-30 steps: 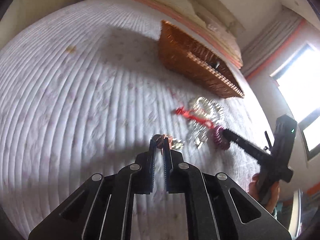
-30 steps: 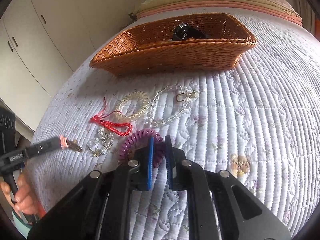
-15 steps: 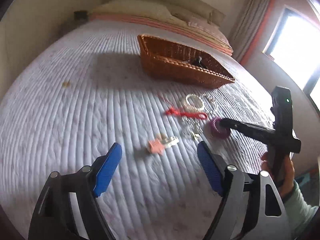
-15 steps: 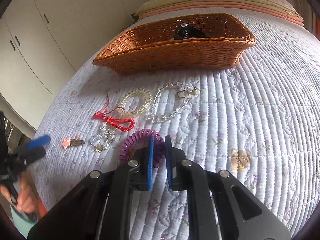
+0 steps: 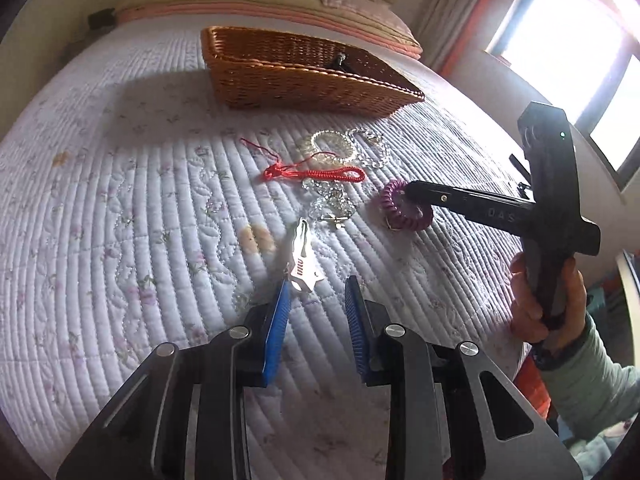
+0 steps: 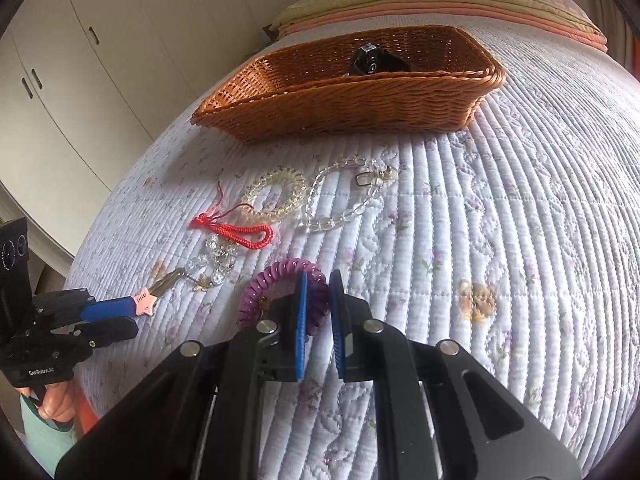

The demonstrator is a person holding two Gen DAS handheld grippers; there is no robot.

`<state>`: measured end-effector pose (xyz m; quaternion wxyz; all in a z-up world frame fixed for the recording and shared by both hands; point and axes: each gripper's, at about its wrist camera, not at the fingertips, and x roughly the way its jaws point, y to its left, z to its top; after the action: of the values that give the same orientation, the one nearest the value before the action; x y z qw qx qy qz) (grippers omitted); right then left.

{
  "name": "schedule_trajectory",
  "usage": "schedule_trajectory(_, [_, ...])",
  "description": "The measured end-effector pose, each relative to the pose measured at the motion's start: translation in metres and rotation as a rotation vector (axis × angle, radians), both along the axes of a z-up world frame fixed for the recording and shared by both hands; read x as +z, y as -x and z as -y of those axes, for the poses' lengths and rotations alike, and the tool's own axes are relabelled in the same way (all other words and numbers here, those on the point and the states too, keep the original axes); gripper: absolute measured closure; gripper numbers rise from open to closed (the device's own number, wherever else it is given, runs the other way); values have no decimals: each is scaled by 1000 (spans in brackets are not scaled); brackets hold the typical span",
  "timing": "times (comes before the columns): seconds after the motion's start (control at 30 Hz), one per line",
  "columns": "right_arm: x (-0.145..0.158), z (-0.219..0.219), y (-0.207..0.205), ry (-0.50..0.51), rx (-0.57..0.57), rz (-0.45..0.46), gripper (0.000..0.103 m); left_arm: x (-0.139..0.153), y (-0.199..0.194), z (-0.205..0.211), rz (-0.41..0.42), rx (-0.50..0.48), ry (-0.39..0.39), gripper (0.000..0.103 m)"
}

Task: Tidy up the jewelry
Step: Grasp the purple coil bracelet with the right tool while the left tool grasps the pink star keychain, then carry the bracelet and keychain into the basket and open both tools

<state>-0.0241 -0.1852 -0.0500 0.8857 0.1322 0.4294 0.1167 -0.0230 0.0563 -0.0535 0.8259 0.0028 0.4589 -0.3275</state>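
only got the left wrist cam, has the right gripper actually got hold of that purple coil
Observer: Yes. The right wrist view shows the right gripper shut on the purple coil, a strand pinched between its pads.
Operator: whats the dark thing in the basket
Observer: A black object with a round silvery part, half hidden behind the near wall of the basket. I can't tell what it is.
Operator: clip end nearest me, what colour
Observer: The clip ends in a pink star.

Pink star hair clip (image 6: 154, 294), purple coil (image 6: 280, 296), bead bracelets (image 6: 276, 194) lie before wicker basket (image 6: 344, 96).
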Motion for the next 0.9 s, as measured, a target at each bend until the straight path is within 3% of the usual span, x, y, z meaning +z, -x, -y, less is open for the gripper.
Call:
schedule_trajectory(0.17, [3,-7,7,48,16,15,94,-2,-6,9,66,57,-81,69])
schedule_trajectory(0.33, [2,-15,5,91,25,-10,91,-6,-13,15,89,67,-101,67])
schedule_trajectory(0.47, [6,-26,7,97,47,-14,69,-6,-11,21,114,68,-122,66])
schedule_trajectory(0.6, [7,-36,10,236,2,-1,68,-7,-3,23,149,73,-148,66])
schedule_trajectory(0.67, [1,-40,6,269,-1,-26,68,-7,-1,24,166,83,-169,68])
schedule_trajectory(0.7, [0,-42,6,279,-4,-22,68,-7,0,25,178,88,-186,75])
schedule_trajectory(0.73, [0,-45,7,298,-4,-10,75,-8,1,26,194,94,-209,81])
schedule_trajectory(0.77, [0,-48,7,306,-2,-4,88,-8,3,26,205,93,-217,81])
schedule_trajectory(0.8, [1,-48,8,297,3,0,93,-8,6,26,215,92,-218,82])
schedule_trajectory(0.9, [4,-48,13,297,-2,26,94,-5,12,24,229,97,-197,82])
